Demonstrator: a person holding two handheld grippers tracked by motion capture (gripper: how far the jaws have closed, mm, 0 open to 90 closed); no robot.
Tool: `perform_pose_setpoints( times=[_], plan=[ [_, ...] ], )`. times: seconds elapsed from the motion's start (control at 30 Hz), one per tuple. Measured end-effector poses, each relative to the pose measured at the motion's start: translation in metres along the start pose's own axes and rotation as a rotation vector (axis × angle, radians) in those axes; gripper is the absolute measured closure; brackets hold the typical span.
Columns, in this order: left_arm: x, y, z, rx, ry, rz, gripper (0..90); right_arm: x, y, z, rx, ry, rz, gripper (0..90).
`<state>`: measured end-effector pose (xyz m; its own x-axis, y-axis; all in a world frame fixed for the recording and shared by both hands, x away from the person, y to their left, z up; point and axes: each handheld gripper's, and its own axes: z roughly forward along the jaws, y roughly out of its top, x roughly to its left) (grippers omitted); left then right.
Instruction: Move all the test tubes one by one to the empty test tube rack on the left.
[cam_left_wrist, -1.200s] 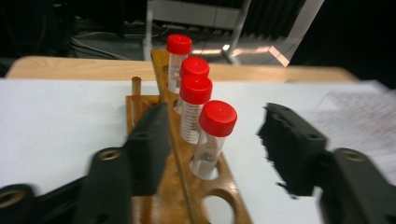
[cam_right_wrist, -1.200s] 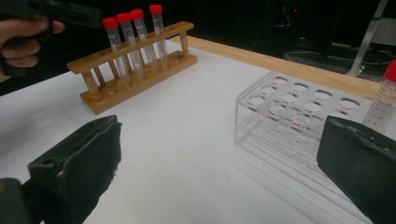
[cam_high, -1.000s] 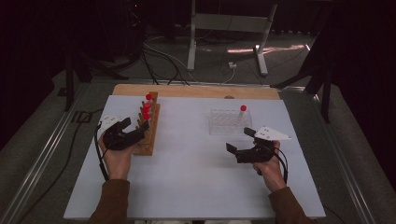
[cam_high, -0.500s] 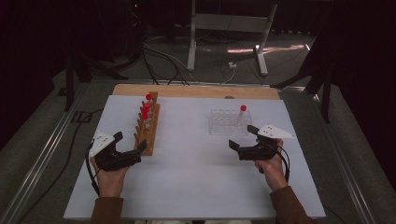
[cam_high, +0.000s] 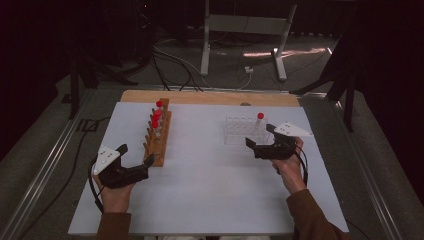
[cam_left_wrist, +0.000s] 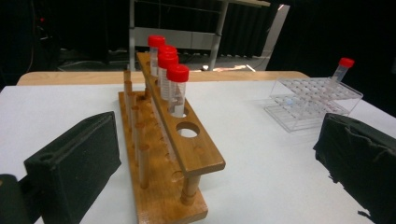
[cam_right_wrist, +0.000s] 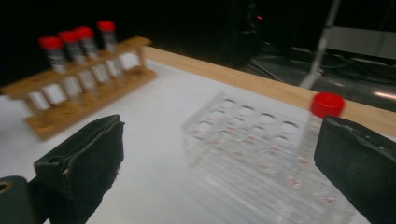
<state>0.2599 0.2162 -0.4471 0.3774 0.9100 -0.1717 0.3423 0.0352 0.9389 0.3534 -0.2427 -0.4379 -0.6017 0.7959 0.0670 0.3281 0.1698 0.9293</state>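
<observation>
A wooden rack (cam_high: 158, 134) (cam_left_wrist: 173, 140) stands left of centre with several red-capped tubes (cam_high: 157, 116) (cam_left_wrist: 177, 88) at its far end. My left gripper (cam_high: 136, 156) (cam_left_wrist: 217, 163) is open at the rack's near end; its jaws have just opened wide and the pads press on nothing. On the right stands a clear plastic rack (cam_high: 239, 131) (cam_right_wrist: 247, 135) holding one red-capped tube (cam_high: 260, 120) (cam_right_wrist: 322, 116) at its right corner. My right gripper (cam_high: 259, 136) (cam_right_wrist: 219, 163) is open just in front of that rack, with nothing held.
The white tabletop (cam_high: 210, 190) lies on a wooden board whose edge (cam_high: 210, 97) shows at the back. Beyond the table are a dark floor, cables and a metal stand (cam_high: 240, 30). Bare surface lies between the two racks.
My left gripper has drawn back from beside the wooden rack toward the table's near edge. The right gripper has moved a little farther away, closer to the clear rack.
</observation>
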Motion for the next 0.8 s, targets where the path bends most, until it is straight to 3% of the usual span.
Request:
perform_pose_setpoints(
  times=[0.1, 0.33, 0.43, 0.57, 0.8],
  plan=[
    [0.002, -0.002, 0.0, 0.006, 0.004, -0.007, 0.6, -0.008, 0.0, 0.012, 0.016, -0.055, -0.005, 1.6],
    [0.002, -0.001, -0.002, -0.001, 0.003, -0.021, 0.6, -0.028, 0.003, 0.035, 0.041, -0.108, 0.053, 1.7],
    [0.002, -0.002, -0.002, 0.001, 0.001, -0.022, 0.6, -0.034, 0.001, 0.045, 0.061, -0.142, 0.062, 8.3],
    [0.002, -0.002, -0.002, 0.004, -0.004, -0.029, 0.6, -0.041, -0.006, 0.058, 0.093, -0.191, 0.097, 21.4],
    [0.005, -0.003, -0.003, -0.001, -0.003, -0.039, 0.6, -0.041, -0.011, 0.068, 0.087, -0.287, 0.055, 56.1]
  ],
)
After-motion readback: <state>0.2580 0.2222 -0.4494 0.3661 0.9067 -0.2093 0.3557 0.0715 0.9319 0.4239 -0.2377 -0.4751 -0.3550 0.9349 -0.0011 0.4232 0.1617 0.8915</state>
